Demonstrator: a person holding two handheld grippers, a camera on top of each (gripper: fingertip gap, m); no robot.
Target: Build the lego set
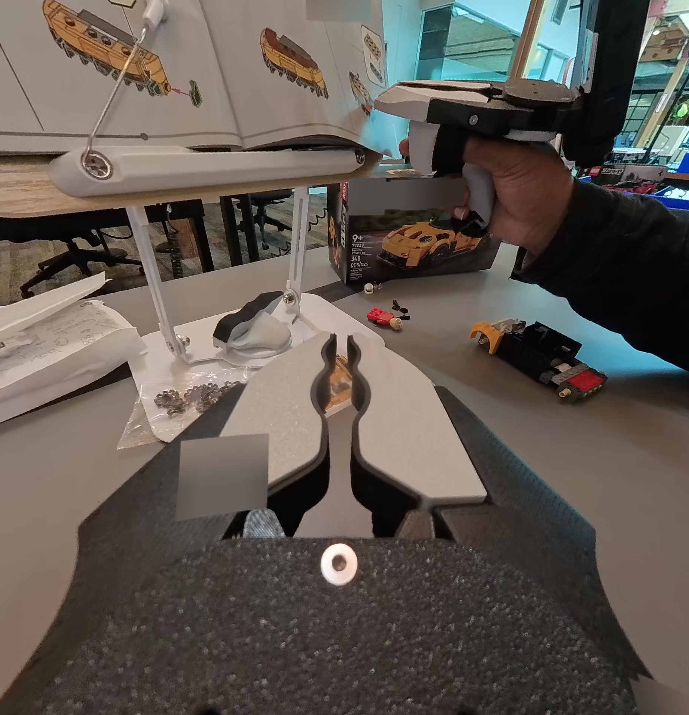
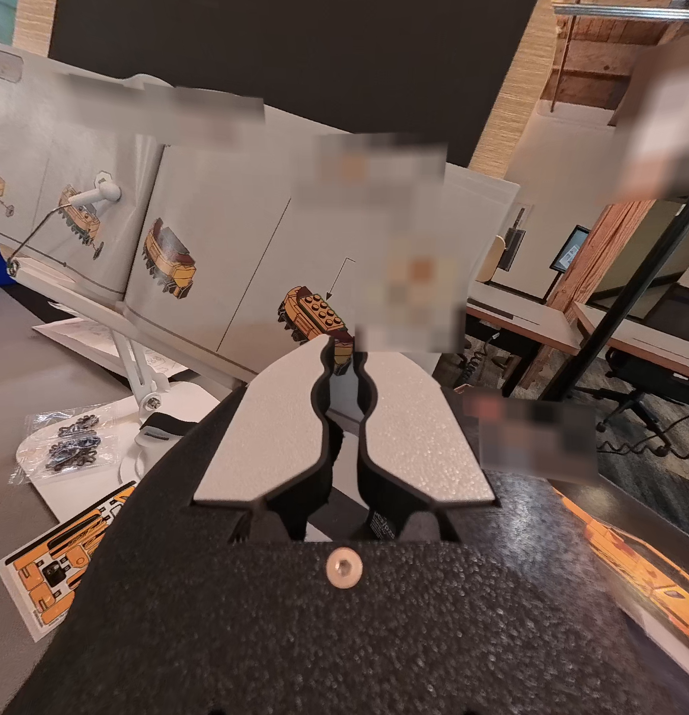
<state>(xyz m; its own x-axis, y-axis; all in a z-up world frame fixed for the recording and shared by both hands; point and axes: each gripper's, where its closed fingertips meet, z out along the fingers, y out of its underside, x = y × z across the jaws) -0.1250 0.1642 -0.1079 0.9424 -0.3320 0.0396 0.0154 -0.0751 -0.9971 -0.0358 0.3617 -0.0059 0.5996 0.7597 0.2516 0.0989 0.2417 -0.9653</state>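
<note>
My left gripper (image 1: pixel 342 342) sits low over the grey table (image 1: pixel 489 483), jaws nearly together around an orange lego piece (image 1: pixel 338 383) that shows in the hollow between the fingers. The instruction booklet (image 1: pixel 203 77) lies open on a white stand (image 1: pixel 203 170). My right gripper (image 1: pixel 379 102), held by a hand, is raised with its tips at the booklet's right edge. In the right wrist view it (image 2: pixel 342 342) is shut, empty, and points at the page (image 2: pixel 219 240). A partly built black car chassis (image 1: pixel 536 356) with red and orange parts lies on the table to the right.
The set's box (image 1: pixel 412 240) stands behind a red minifigure (image 1: pixel 385 318). A clear bag of small dark parts (image 1: pixel 192 398) lies by the stand's base, also in the right wrist view (image 2: pixel 74 445). A sticker sheet (image 2: pixel 60 553) and a white paper bag (image 1: pixel 45 348) lie on the left.
</note>
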